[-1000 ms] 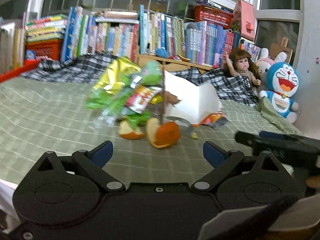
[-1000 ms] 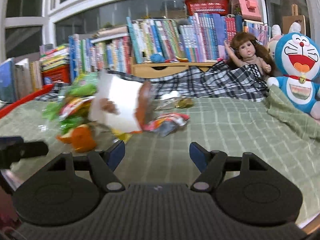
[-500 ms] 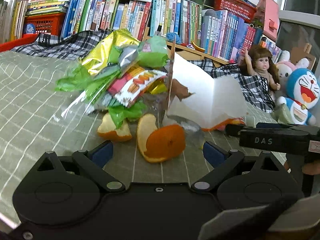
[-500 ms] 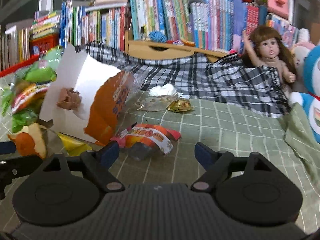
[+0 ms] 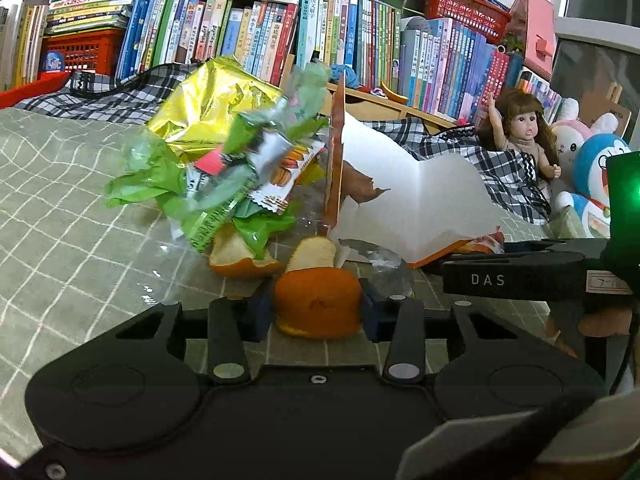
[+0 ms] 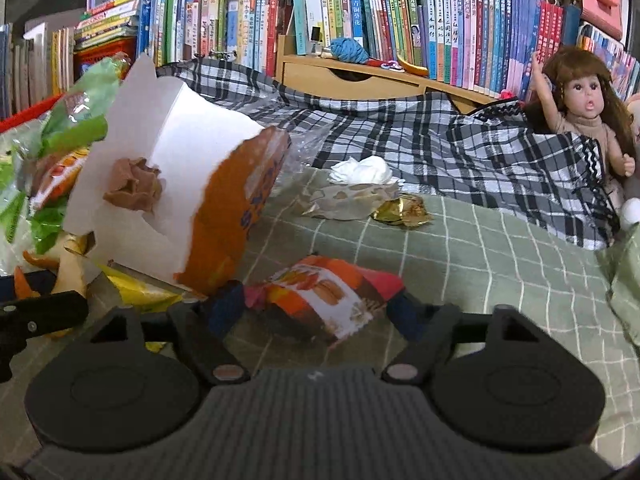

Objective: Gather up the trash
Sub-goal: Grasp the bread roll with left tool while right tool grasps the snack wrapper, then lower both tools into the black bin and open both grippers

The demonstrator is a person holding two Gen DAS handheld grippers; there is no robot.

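Pinched between the blue pads of the left gripper (image 5: pixel 318 306), whose jaws have just been closing, an orange peel (image 5: pixel 318 300) sits low on the green checked bedspread (image 5: pixel 60 208). Beside it the right gripper (image 6: pixel 316 308) tilts downward — jaws closing around a snack wrapper (image 6: pixel 324 292), pads apparently not yet pressing.

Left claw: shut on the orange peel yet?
Shut on it: the left claw has just been closing, both pads now against the orange peel.

Green checked bed (image 6: pixel 480 248): orange peel (image 5: pixel 316 304), snack wrapper (image 6: pixel 320 296), tissue (image 6: pixel 362 170), plaid blanket (image 6: pixel 420 140).
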